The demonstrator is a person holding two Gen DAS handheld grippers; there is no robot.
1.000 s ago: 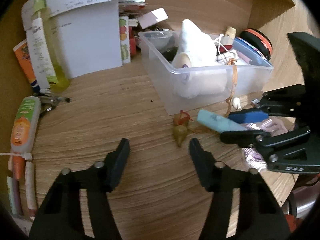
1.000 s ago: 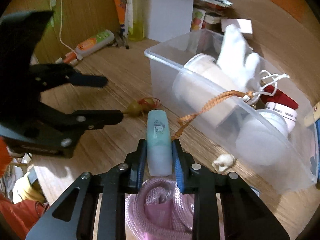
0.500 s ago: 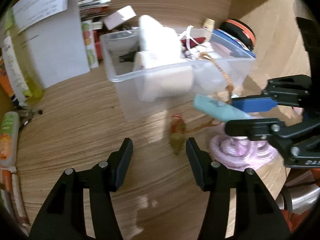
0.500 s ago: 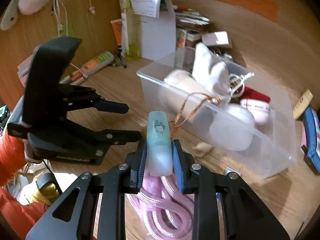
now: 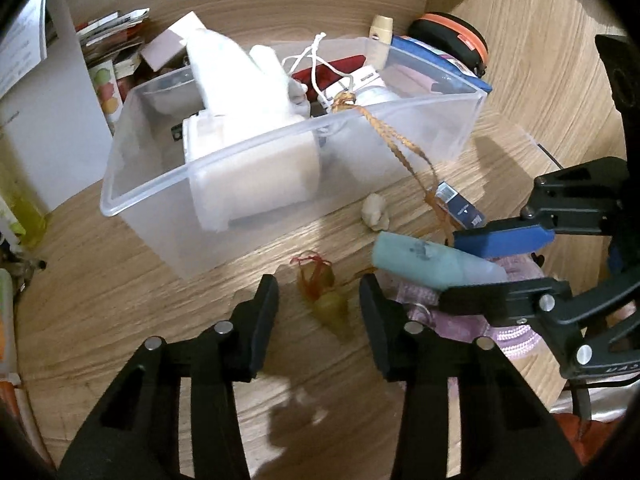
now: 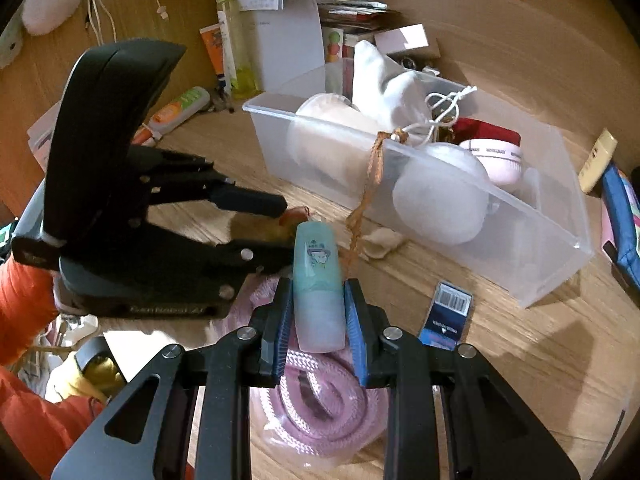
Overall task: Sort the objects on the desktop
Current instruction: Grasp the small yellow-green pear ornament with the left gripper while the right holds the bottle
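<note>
My right gripper (image 6: 316, 312) is shut on a teal tube (image 6: 318, 272) and holds it above the desk; the tube also shows in the left wrist view (image 5: 428, 258). My left gripper (image 5: 318, 300) is open, its jaws on either side of a small yellow-green charm with red string (image 5: 326, 298) on the wooden desk. A clear plastic bin (image 5: 256, 160) holds white rolls, a white cloth and a red item, with an orange braided cord (image 5: 396, 148) hanging over its rim. The bin also shows in the right wrist view (image 6: 552, 240).
A coiled pink rope (image 6: 320, 408) lies under the right gripper. A small blue box (image 6: 446, 316) and a white lump (image 5: 376, 214) lie near the bin. Bottles, tubes (image 6: 180, 108) and a white paper stand (image 6: 288, 40) are at the back left. An orange-rimmed case (image 5: 456, 40) sits behind the bin.
My left gripper moved forward and right, so its open jaws now flank the charm. My right gripper lifted and drew back with the teal tube.
</note>
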